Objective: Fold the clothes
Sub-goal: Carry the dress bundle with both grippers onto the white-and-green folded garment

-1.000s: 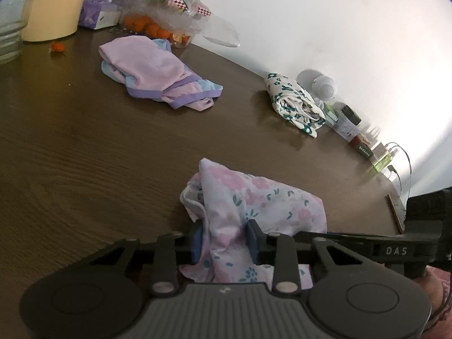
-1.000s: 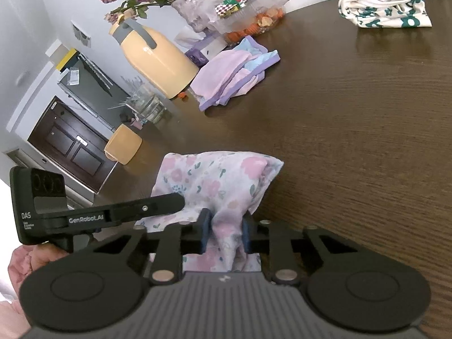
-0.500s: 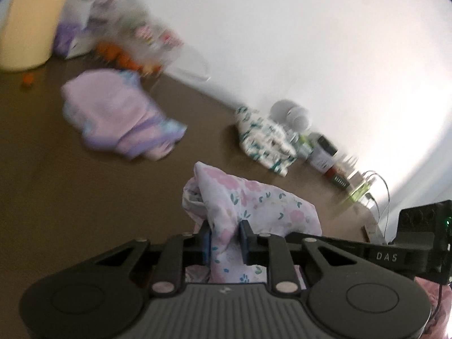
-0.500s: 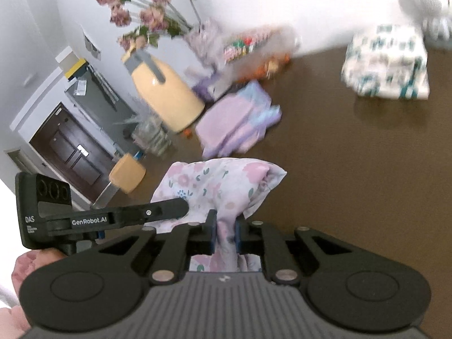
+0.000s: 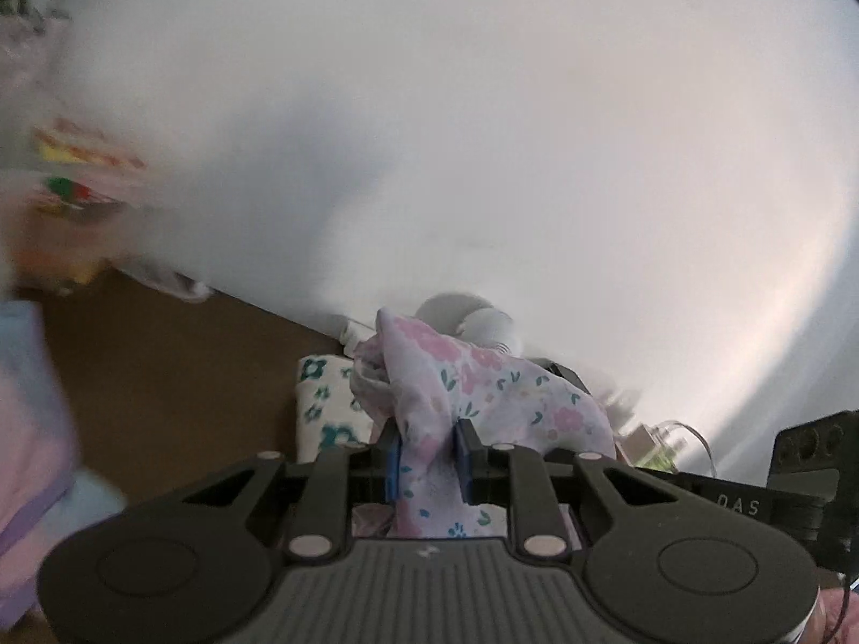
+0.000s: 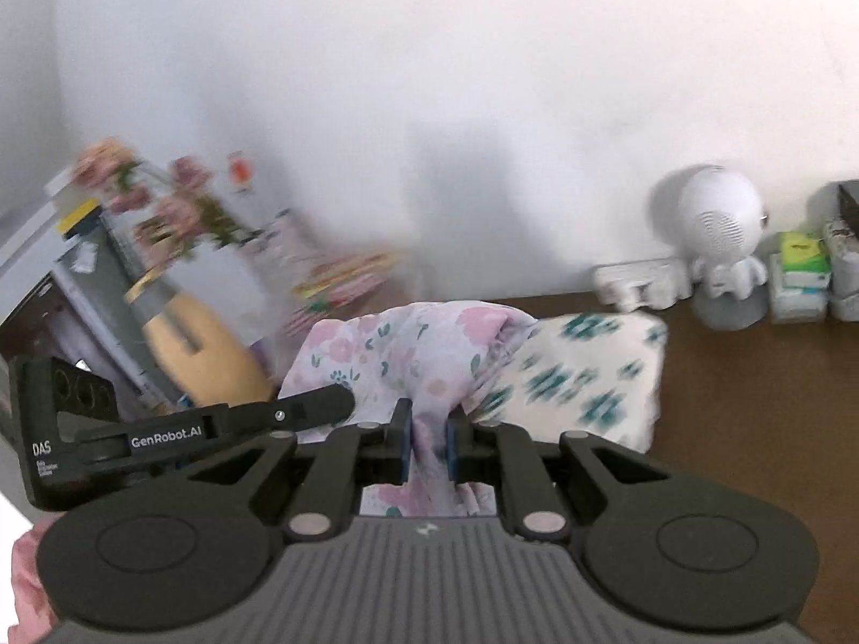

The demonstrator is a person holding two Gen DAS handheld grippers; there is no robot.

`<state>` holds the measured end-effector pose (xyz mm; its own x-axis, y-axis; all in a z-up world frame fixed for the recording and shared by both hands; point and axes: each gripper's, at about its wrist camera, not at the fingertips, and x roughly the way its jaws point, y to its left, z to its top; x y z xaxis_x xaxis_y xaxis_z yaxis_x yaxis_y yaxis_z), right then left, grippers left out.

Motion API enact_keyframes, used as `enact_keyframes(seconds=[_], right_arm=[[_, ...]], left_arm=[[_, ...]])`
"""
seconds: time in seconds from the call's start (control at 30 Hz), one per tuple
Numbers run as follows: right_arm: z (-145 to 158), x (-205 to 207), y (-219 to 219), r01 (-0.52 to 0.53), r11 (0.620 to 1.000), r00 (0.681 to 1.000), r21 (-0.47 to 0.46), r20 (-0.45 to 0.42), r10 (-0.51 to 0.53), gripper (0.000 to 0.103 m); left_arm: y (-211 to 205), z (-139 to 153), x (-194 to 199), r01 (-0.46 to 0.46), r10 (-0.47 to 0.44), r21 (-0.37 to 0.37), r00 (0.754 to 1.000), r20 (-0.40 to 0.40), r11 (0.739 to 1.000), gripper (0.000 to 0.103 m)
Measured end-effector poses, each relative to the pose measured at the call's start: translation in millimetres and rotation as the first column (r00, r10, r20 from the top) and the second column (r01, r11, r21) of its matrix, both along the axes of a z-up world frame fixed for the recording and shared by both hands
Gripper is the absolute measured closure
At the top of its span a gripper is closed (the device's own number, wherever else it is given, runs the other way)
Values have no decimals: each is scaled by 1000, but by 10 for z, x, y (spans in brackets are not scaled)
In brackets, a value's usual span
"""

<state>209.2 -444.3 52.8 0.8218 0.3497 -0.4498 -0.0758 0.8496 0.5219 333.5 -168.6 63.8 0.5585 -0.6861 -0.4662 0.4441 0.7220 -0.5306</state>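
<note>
The left gripper [image 5: 428,456] is closed on the pink floral garment [image 5: 483,392], and the cloth is squeezed between its blue pads at the lower middle of the frame. The right gripper [image 6: 428,443] pinches the same garment [image 6: 408,354] in the lower centre of its own view. Behind the cloth, a folded white garment with green flowers [image 6: 580,375] lies on the brown table [image 6: 751,375]. A white round speaker [image 6: 722,231] stands at the right, against the wall

Both the left gripper [image 5: 428,453] and right gripper [image 6: 428,443] are black with blue finger pads, silver screws, ribbed grey bodies and white "DAS" lettering
</note>
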Motion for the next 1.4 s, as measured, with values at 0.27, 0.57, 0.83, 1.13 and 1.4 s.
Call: enact_keyframes(seconds=[0.27,0.57,0.83,1.13,1.4], right_arm=[[-679,785,-665,86,988,991,126,-108,-73,92],[-1107,928,-737,98,959,992,266,-98,-74,91],[-1129,856,-760,106,960,993,258,-84,-87,65],[-755,656,-533,179,984,981,-15,76,-177,61],[-836,914,-141,233,951,970,-201,116,-213,85]], left_arm=[[-435,-540,836,6,-4,18,994,-110,1000,84],[-402,-672,942,-16,17,9,994,-104,1000,83],[-301,-723,915,-76,75,-15,995,-70,997,60],[-495,-338,609,-145,122,88,966,228,986,82],[-751,-604,666,-162,119,183,966,228,970,99]])
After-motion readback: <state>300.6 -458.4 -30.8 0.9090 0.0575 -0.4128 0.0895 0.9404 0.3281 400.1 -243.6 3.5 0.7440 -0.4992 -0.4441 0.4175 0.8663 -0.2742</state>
